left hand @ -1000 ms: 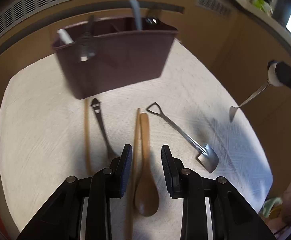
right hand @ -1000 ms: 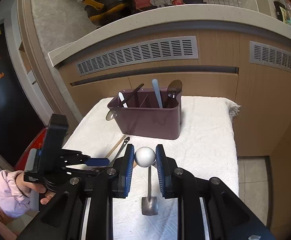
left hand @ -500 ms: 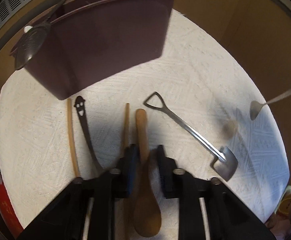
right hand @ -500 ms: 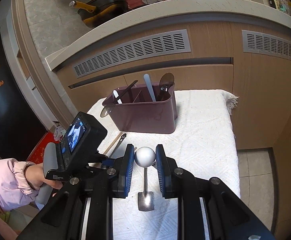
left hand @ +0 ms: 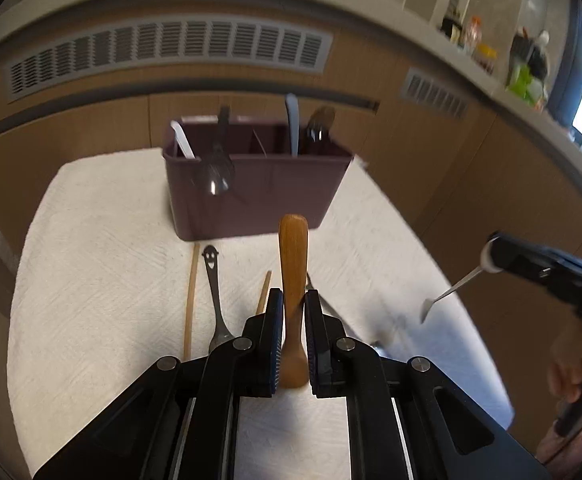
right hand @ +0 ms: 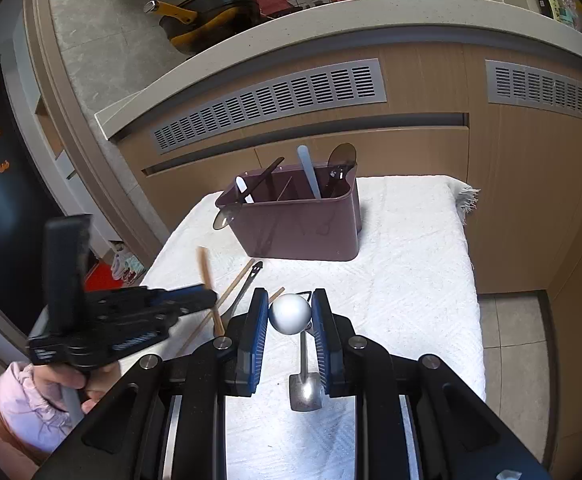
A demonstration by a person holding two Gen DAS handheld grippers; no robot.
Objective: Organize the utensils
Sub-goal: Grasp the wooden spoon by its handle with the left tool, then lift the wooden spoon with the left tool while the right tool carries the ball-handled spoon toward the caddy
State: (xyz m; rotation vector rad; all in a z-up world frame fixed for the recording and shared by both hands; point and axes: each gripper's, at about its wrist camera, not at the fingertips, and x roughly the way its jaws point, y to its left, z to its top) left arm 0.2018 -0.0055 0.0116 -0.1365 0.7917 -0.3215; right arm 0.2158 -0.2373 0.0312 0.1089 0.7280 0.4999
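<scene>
The bowl of the amber wooden spoon (left hand: 292, 280) is mostly hidden between the pads of the left gripper (left hand: 291, 312) clamped on it. Behind that gripper's right finger, the steel shovel-shaped spoon (left hand: 331, 312) shows only a sliver. The small ball-topped metal spoon (right hand: 291, 314) in the right gripper (right hand: 290, 314) has its stem partly covered — the bowl end blurs in the left view. Inside the maroon plastic caddy (left hand: 259, 192), the utensils' lower halves are hidden by its wall. The person's pink sleeve (right hand: 23, 396) is cut off at the edge.
</scene>
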